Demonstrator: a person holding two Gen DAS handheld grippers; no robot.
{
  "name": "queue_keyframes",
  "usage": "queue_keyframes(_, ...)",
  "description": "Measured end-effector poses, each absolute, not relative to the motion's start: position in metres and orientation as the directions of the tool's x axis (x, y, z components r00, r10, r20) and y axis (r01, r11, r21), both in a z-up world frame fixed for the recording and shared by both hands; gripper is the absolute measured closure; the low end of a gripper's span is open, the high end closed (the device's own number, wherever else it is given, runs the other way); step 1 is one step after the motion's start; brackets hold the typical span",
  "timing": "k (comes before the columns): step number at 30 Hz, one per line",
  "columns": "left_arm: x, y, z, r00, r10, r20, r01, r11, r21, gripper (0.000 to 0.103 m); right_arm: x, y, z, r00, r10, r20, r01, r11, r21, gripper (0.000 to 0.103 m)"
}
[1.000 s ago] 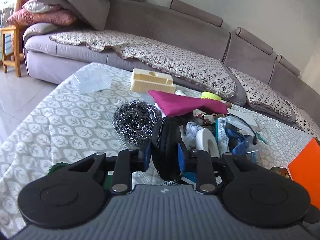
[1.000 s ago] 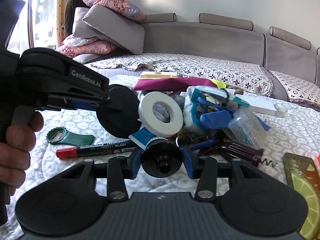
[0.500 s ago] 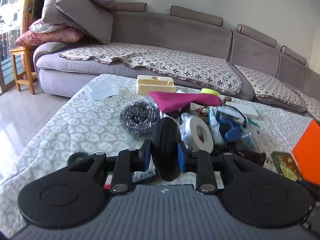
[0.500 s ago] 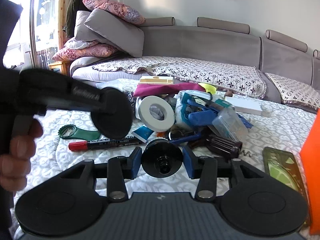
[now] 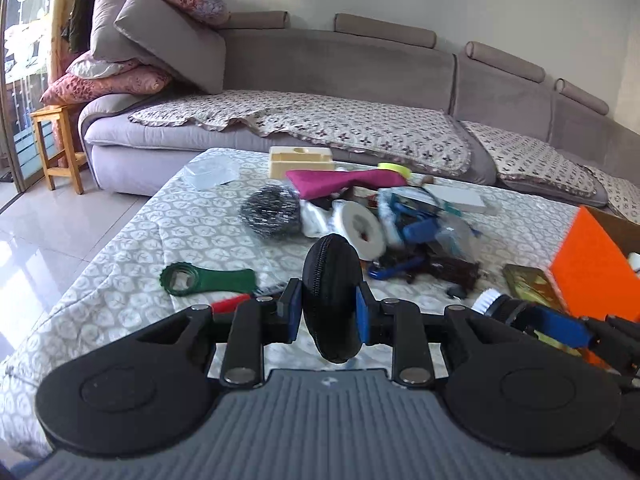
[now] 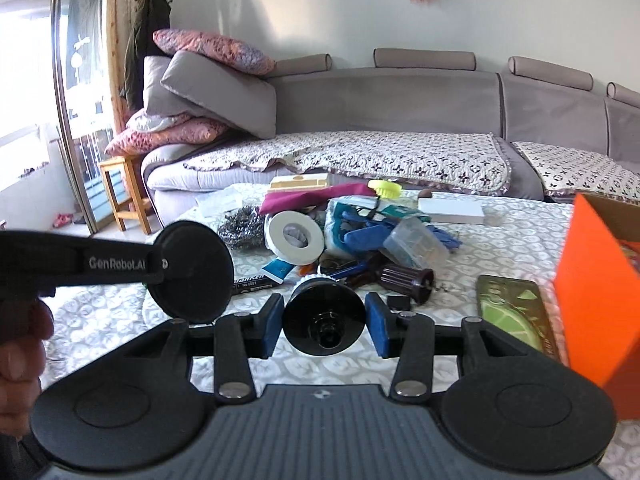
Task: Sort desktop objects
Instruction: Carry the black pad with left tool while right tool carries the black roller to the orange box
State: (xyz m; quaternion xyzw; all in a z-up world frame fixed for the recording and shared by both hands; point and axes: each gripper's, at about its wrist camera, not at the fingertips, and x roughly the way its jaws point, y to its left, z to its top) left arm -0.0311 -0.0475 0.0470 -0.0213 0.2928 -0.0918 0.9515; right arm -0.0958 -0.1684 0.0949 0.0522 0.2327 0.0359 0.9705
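My left gripper is shut on a round black zip case, held on edge above the near part of the table. The case also shows in the right wrist view at the left. My right gripper is shut on a black round brush; its white bristles show in the left wrist view at the right. A heap of objects lies mid-table: white tape roll, steel scourer, magenta cloth, blue items.
An orange box stands at the right table edge. A green tin lies beside it. A green bottle opener and a red-capped marker lie near left. A cream block and a grey sofa sit behind.
Both grippers have pulled back and risen from the heap with their objects still held. The view swung right, bringing the orange box into sight.
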Motion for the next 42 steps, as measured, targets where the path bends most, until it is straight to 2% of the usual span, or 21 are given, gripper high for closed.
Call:
queue_keyframes(12,-0.060,-0.115,0.082,0.815,-0.328,-0.478,0.342,0.938,-0.061,0.076,-0.151,-0.241,0.122,0.941,-0.027,-0.336,0.097,0.977,0.191,0.061)
queue_keyframes(20,-0.073,-0.184,0.097,0.772,-0.479,-0.417,0.509,0.860,-0.046,0.076,-0.190,-0.305,0.132,0.951,-0.185,-0.249,0.242,0.944,0.223,0.061)
queue_keyframes(26,-0.070,-0.231,0.096,0.725,-0.562,-0.397,0.596,0.801,-0.045,0.076,-0.213,-0.355,0.128,0.921,-0.317,-0.227,0.368,0.899,0.238,0.060)
queue_keyframes(34,-0.048,-0.271,0.078,0.695,-0.577,-0.430,0.627,0.778,-0.031,0.075,-0.207,-0.399,0.118,0.887,-0.404,-0.223,0.452,0.856,0.251,0.060)
queue_keyframes(42,-0.043,-0.292,0.073,0.699,-0.549,-0.457,0.615,0.789,-0.007,0.075,-0.189,-0.418,0.104,0.884,-0.388,-0.259,0.451,0.855,0.257,0.060)
